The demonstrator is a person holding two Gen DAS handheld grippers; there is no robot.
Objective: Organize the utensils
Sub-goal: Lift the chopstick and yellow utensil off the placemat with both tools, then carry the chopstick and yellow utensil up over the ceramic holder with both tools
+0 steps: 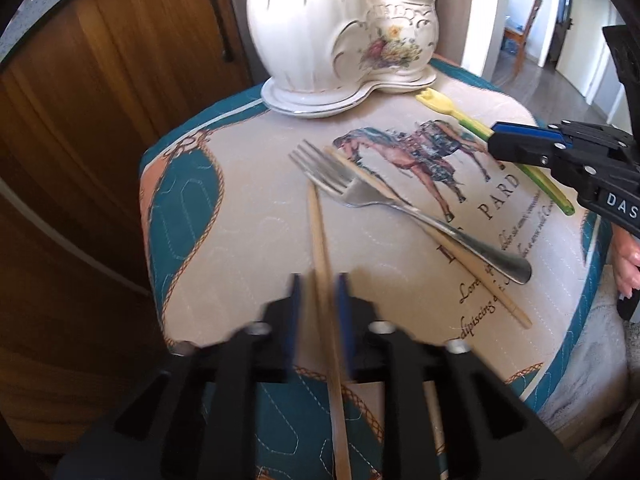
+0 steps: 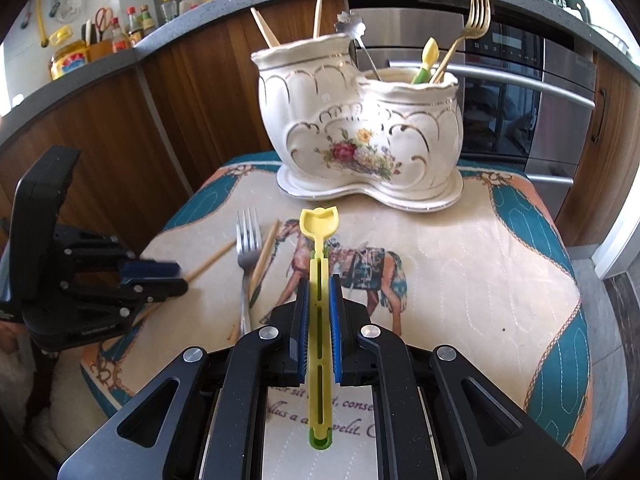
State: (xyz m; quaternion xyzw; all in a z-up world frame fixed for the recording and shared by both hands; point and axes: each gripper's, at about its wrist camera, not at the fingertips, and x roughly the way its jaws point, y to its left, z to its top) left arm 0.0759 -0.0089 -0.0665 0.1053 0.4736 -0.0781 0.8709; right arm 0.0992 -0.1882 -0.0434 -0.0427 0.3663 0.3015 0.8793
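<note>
My left gripper (image 1: pixel 319 284) is low over the cloth, open a little. A wooden chopstick (image 1: pixel 320 232) runs between its blue pads, which do not press on it. A steel fork (image 1: pixel 400 208) lies across a second chopstick (image 1: pixel 472 268) just to its right. My right gripper (image 2: pixel 320 292) is shut on a yellow and green plastic utensil (image 2: pixel 319 240), which points at the white ceramic holder (image 2: pixel 360 132). The holder's tall cup has chopsticks in it. Its low cup holds a gold fork (image 2: pixel 472 24), a matching plastic utensil and a flower-ended piece. The left gripper (image 2: pixel 182 278) shows at the left edge of the right wrist view.
Everything sits on a small padded top under a horse-print cloth (image 2: pixel 480 260) with drop-offs on all sides. Wooden cabinet doors (image 1: pixel 100 100) stand close behind and to the left, an oven (image 2: pixel 520 92) behind on the right. A person's hand (image 1: pixel 628 260) is at the right edge.
</note>
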